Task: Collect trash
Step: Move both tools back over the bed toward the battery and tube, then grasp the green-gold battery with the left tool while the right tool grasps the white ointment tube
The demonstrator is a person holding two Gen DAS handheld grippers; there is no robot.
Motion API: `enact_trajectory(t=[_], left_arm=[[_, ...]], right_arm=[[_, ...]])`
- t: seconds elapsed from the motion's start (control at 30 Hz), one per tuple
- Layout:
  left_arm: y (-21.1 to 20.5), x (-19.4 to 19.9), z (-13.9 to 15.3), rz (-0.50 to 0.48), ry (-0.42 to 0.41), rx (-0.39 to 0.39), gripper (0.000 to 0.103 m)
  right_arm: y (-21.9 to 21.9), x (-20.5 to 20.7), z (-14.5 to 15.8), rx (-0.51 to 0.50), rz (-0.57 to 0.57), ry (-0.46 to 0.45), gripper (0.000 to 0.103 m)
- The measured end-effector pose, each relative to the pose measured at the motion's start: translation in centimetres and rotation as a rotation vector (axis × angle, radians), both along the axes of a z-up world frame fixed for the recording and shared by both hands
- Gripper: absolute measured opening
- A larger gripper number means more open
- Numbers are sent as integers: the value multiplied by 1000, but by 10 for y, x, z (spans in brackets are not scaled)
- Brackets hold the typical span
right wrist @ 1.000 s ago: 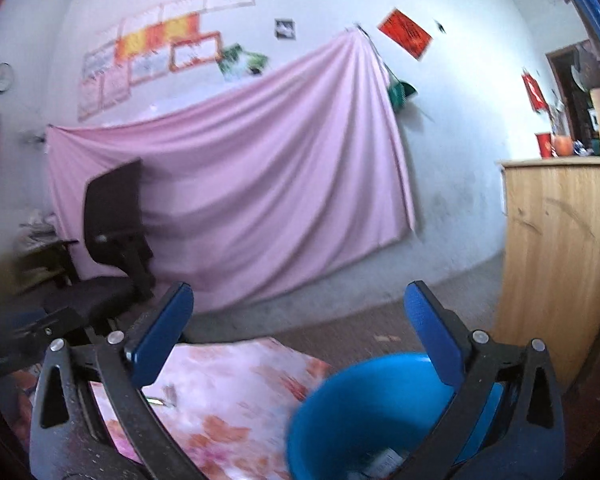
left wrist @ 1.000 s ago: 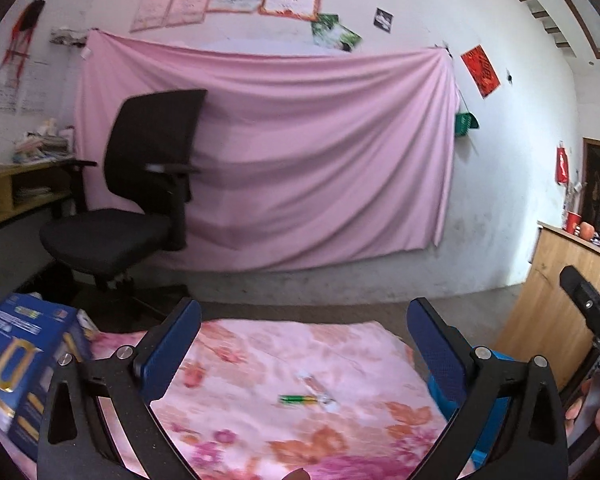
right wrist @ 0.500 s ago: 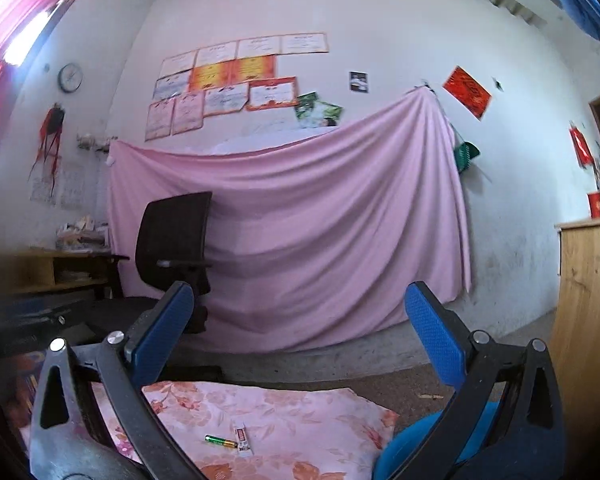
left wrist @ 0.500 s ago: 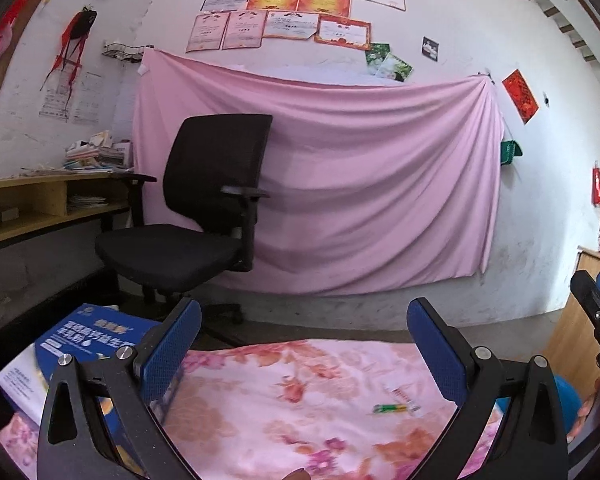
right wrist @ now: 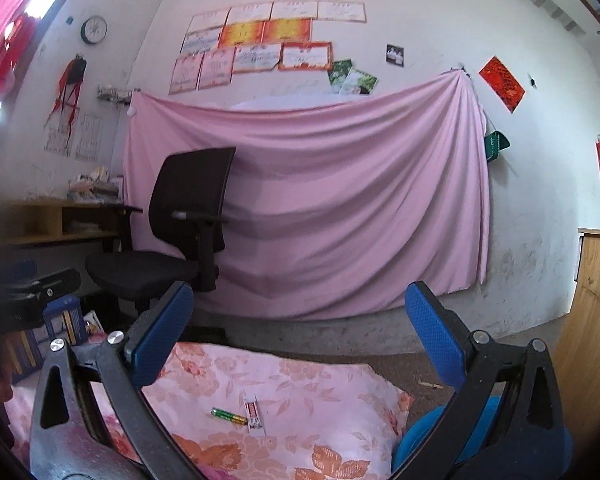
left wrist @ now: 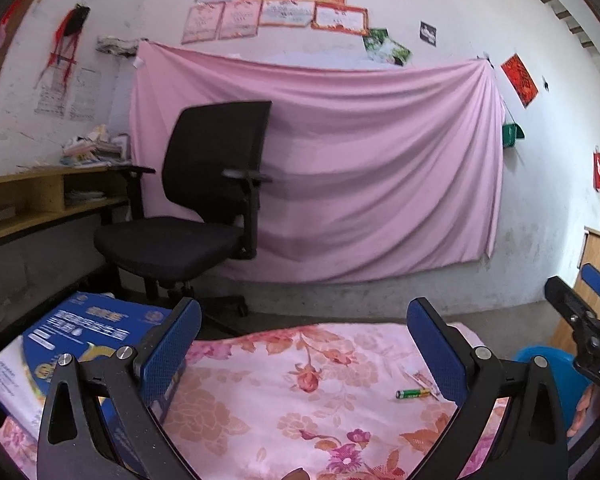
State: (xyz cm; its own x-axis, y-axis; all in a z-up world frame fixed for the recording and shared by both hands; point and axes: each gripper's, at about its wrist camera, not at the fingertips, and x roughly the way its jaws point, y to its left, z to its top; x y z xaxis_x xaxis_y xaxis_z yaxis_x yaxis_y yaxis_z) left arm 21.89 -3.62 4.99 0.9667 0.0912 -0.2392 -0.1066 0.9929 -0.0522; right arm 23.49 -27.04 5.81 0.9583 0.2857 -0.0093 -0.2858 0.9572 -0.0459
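A green battery (left wrist: 413, 393) (right wrist: 229, 415) lies on the pink floral cloth (left wrist: 292, 392) (right wrist: 300, 408), beside a small white wrapper (left wrist: 420, 380) (right wrist: 254, 418). A blue bin (right wrist: 472, 436) (left wrist: 548, 376) stands off the cloth's right edge. My left gripper (left wrist: 302, 350) is open and empty, held above the cloth's near side. My right gripper (right wrist: 298, 334) is open and empty too, raised above the cloth, with the battery below and between its fingers. The right gripper (left wrist: 596, 316) also shows at the right edge of the left wrist view.
A blue printed box (left wrist: 76, 344) lies on the left end of the cloth. A black office chair (left wrist: 196, 216) stands behind, before a pink sheet (left wrist: 340, 168) on the wall. A wooden cabinet (right wrist: 596, 320) is at the right, a shelf desk (left wrist: 40, 200) at left.
Both views have swung: the right gripper has turned left, from over the blue bin toward the cloth and battery. The left gripper's view has shifted so the battery sits further right.
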Motion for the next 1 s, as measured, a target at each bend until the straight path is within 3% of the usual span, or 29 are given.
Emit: enact_trajectory(t=[0.07,0.4,0.5,0.63,0.73,1.0], left_arm=[[-2,8,-3,-19,32,7,101],[-14,70,-40,-114,320,16,100],[-17,84,-55,-125,394,-1,88],[-17,100,-73,-177,495,-31,63],[-18,112,-82,-213,556,-52,48],[-18,134,-100,-218,657,-61,37]], right_arm=[[2,7,-5,-11,-2,37,103],[0,72,-37,-29,-26,389,103],[2,91,-55,-39,-1,537,103],[5,113,-77,-46,74,705,75],[10,118,-84,-65,109,761,71],[47,127,-104,-232,215,885,59]])
